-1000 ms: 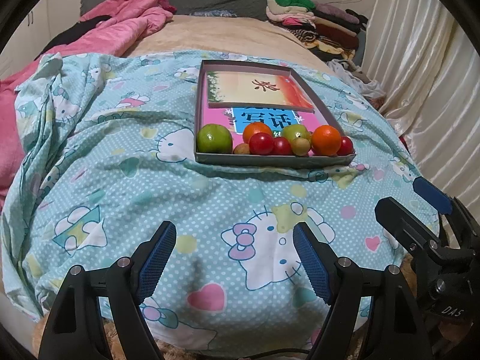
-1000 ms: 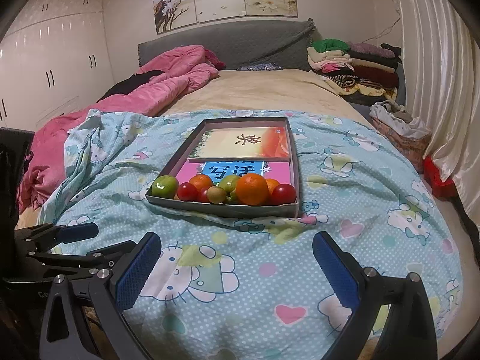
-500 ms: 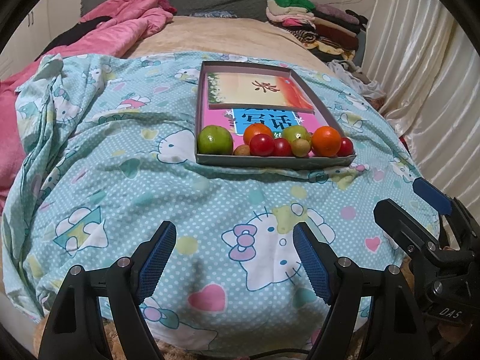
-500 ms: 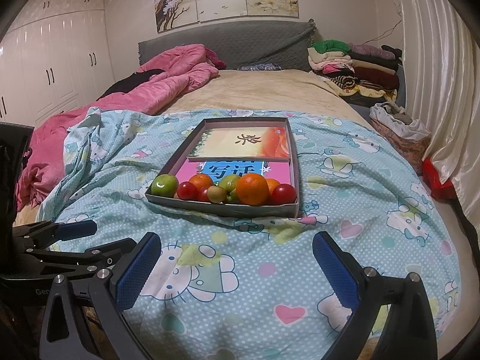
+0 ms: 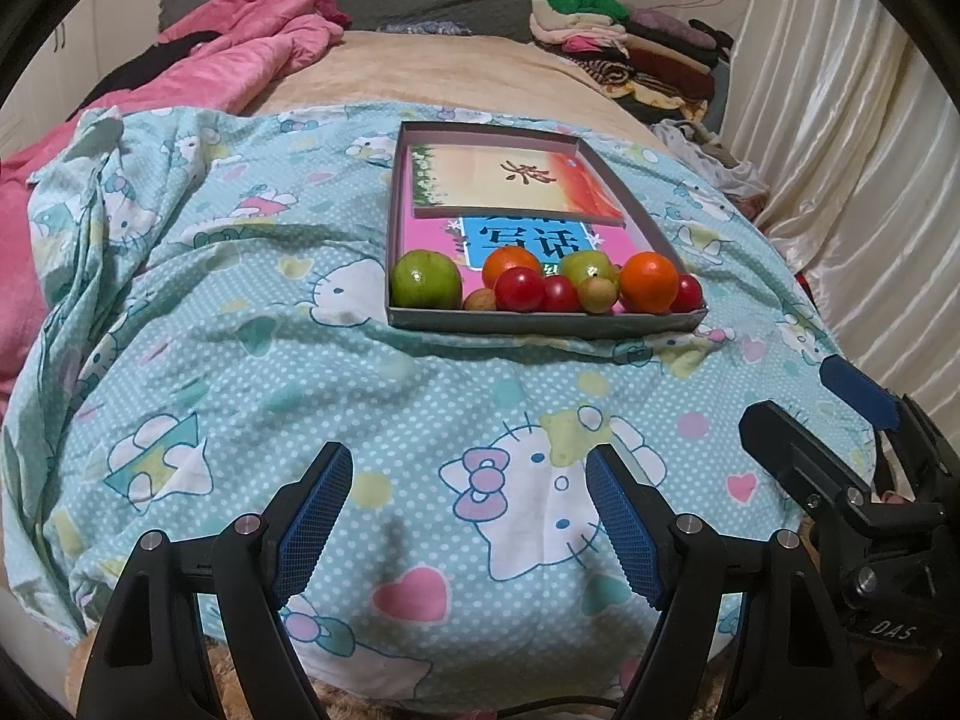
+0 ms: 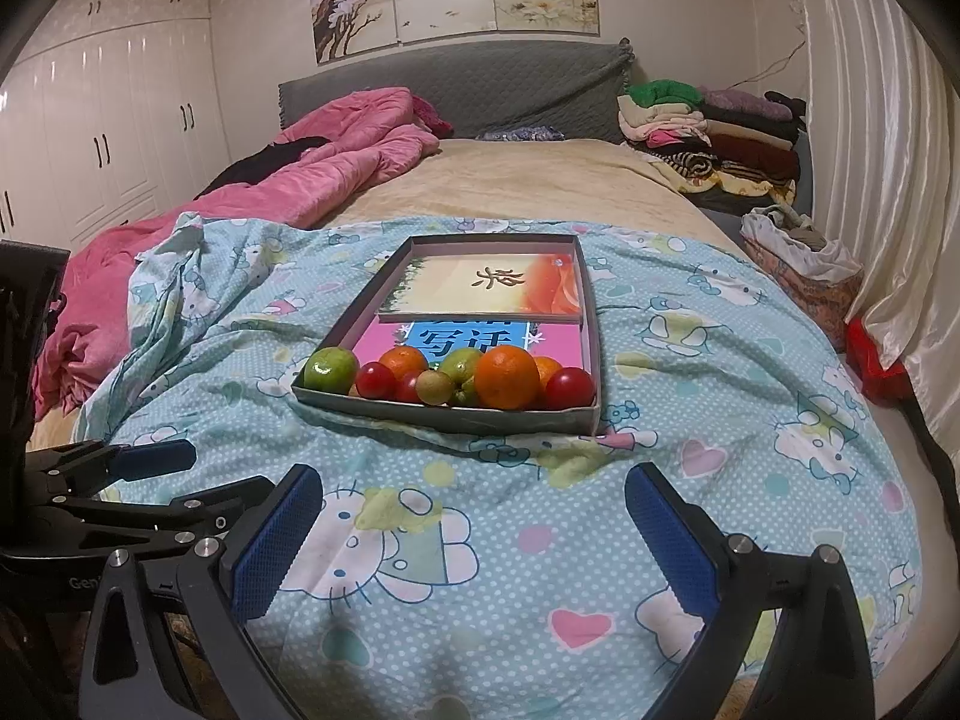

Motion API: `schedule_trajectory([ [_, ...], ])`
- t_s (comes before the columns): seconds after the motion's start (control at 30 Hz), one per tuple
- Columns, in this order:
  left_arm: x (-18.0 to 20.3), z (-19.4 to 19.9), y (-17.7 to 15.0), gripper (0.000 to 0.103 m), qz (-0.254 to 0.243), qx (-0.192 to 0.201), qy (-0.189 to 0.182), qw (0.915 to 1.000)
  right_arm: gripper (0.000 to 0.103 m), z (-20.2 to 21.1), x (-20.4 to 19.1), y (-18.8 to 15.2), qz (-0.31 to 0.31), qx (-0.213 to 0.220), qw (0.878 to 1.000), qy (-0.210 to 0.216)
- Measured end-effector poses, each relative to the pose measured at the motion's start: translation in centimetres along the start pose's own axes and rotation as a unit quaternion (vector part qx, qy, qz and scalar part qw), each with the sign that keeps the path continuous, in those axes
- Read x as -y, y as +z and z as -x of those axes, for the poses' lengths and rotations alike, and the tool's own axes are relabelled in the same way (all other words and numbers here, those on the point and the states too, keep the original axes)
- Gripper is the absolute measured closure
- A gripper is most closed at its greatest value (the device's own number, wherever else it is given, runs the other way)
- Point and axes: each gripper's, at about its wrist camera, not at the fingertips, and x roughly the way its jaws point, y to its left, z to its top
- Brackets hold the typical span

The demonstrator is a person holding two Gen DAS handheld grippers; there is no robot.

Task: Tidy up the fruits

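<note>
- The left gripper (image 5: pixel 468 510) hangs over the quilt (image 5: pixel 252 372), jaws apart, nothing between them.
- The right gripper (image 6: pixel 474 534) likewise stands apart and empty.
- The fruits (image 5: pixel 540 285) lie in a row at the near end of the box (image 5: pixel 540 321), on the books (image 5: pixel 516 180).

Fruits (image 5: pixel 543 288) along near edge inside tray (image 5: pixel 540 321) on bedspread (image 5: pixel 300 396)
</note>
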Motion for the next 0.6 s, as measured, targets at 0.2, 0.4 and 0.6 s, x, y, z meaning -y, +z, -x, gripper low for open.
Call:
schedule_trajectory([
  [0.2, 0.05, -0.11, -0.02, 0.022, -0.001, -0.003, -0.001, 1.0000, 0.001, 0.02, -0.01, 0.03, -0.001, 0.000, 1.000, 0.001],
  [0.4, 0.10, -0.19, -0.04, 0.022, -0.003, -0.003, 0.002, 1.0000, 0.001, 0.04, 0.02, 0.05, -0.001, 0.000, 1.000, 0.000],
  [0.6, -0.11, -0.42, 0.02, 0.022, 0.000, -0.008, 0.000, 1.0000, 0.001, 0.12, 0.20, 0.07, -0.007, 0.004, 1.000, 0.002],
])
